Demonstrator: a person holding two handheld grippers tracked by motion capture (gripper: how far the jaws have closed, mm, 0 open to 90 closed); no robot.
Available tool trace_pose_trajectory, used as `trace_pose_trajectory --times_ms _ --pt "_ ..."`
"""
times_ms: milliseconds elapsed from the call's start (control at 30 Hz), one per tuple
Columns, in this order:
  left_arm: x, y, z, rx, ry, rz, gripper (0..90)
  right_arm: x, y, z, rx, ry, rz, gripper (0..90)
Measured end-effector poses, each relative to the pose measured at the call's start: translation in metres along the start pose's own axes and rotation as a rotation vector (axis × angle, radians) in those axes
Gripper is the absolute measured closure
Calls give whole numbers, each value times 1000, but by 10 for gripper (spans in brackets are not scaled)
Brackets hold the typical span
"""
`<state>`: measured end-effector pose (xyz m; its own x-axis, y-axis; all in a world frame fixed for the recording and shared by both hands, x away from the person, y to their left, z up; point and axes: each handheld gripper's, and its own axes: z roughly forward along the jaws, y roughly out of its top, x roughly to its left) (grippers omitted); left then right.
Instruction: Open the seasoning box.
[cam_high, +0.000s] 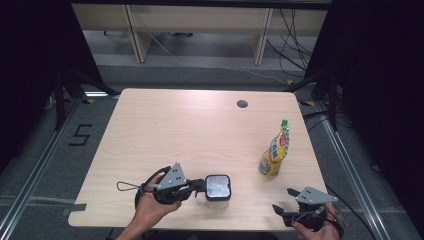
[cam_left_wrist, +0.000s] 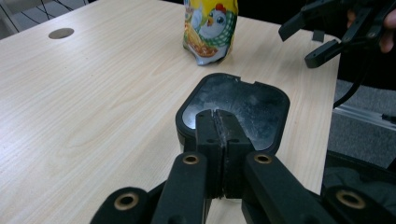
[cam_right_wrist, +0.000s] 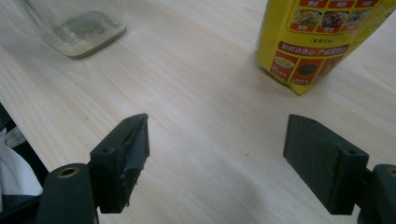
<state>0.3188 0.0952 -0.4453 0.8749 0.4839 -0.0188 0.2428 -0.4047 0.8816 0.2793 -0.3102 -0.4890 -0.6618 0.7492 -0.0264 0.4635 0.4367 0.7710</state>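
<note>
Left gripper (cam_high: 199, 186) is clenched on the edge of the black lid (cam_left_wrist: 243, 105) of the clear jar (cam_high: 218, 189), near the table's (cam_high: 175, 125) front edge. Lid looks still seated, so opening has only begun. Right gripper (cam_right_wrist: 217, 154) hangs released, holding nothing. The yellow pouch (cam_high: 275, 150) stands untouched, well right of the jar; its turn presumably comes later.

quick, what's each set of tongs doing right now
Left tongs: closed, resting on the container's black lid, nothing visibly between them.
Right tongs: open, empty.
</note>
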Motion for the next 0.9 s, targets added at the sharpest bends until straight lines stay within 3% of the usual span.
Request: trace_pose_trajectory --times_ms 33,300,367,433,467,500,533,633,700,733,767,800,833,900 --pt "0 0 0 17 9 3 883 0 0 0 0 2 -4 237" --pt "3 -5 2 18 8 -6 884 -1 0 1 -4 16 -5 238" --pt "3 -5 3 12 7 -10 885 0 0 0 -8 -3 -14 243" --pt "3 -6 3 6 3 -37 883 1 0 -1 -8 3 2 248" --pt "5 -7 2 4 0 -22 883 3 1 -1 -5 9 26 252" --pt "4 -7 2 0 -8 -44 884 2 1 -1 -11 17 24 258" --pt "6 -7 2 6 -9 -24 886 0 1 0 -26 29 5 268" --pt "6 -9 1 1 -6 -36 886 3 3 0 -41 56 -1 405" --pt "6 -9 1 -2 -5 -38 886 5 5 0 -64 84 -9 440" --pt "6 -9 1 -2 -5 -36 886 9 6 -1 -49 100 16 485" --pt "6 -9 1 -3 -5 -36 886 7 7 0 -75 100 -32 513" --pt "6 -10 1 -5 -2 -48 886 12 7 -1 -68 118 11 534" --pt "6 -10 1 -11 -6 -45 886 10 9 1 -94 113 -36 582" --pt "7 -11 1 -15 -8 -48 886 14 12 1 -114 144 -31 616"
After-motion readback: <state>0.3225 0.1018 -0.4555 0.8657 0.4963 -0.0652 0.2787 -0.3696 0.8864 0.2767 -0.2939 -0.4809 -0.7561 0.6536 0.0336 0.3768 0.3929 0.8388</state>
